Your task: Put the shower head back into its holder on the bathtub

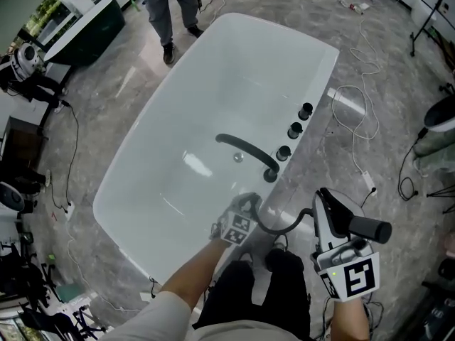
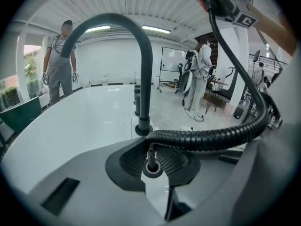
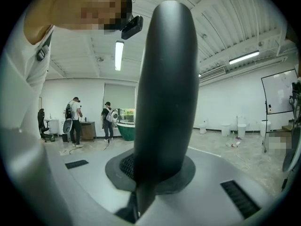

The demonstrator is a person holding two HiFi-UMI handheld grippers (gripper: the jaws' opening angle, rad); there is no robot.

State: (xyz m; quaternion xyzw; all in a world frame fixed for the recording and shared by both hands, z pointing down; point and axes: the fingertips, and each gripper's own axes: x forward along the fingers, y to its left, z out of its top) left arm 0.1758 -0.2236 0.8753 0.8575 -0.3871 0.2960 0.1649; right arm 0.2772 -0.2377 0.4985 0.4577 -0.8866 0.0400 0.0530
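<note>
A white bathtub [image 1: 178,190] carries a black arched spout [image 1: 245,151] and black knobs [image 1: 294,130] on its right rim. My left gripper [image 1: 240,217] is low at the near rim, shut on the black ribbed hose [image 2: 211,138]. Between its jaws [image 2: 151,157], the hose's thin end runs down into a ring-shaped holder [image 2: 152,168] on the deck, just in front of the spout [image 2: 143,69]. From there the hose [image 1: 288,226] loops right to the black shower head [image 1: 370,229]. My right gripper [image 1: 334,222] is shut on it, clear of the tub. The shower head [image 3: 164,88] stands upright between those jaws [image 3: 150,173].
A person [image 1: 170,13] stands at the tub's far end. White cables [image 1: 362,119] lie on the floor to the right of the tub, with equipment [image 1: 21,62] and dark cables at the left. A green tub [image 1: 85,34] stands at the far left.
</note>
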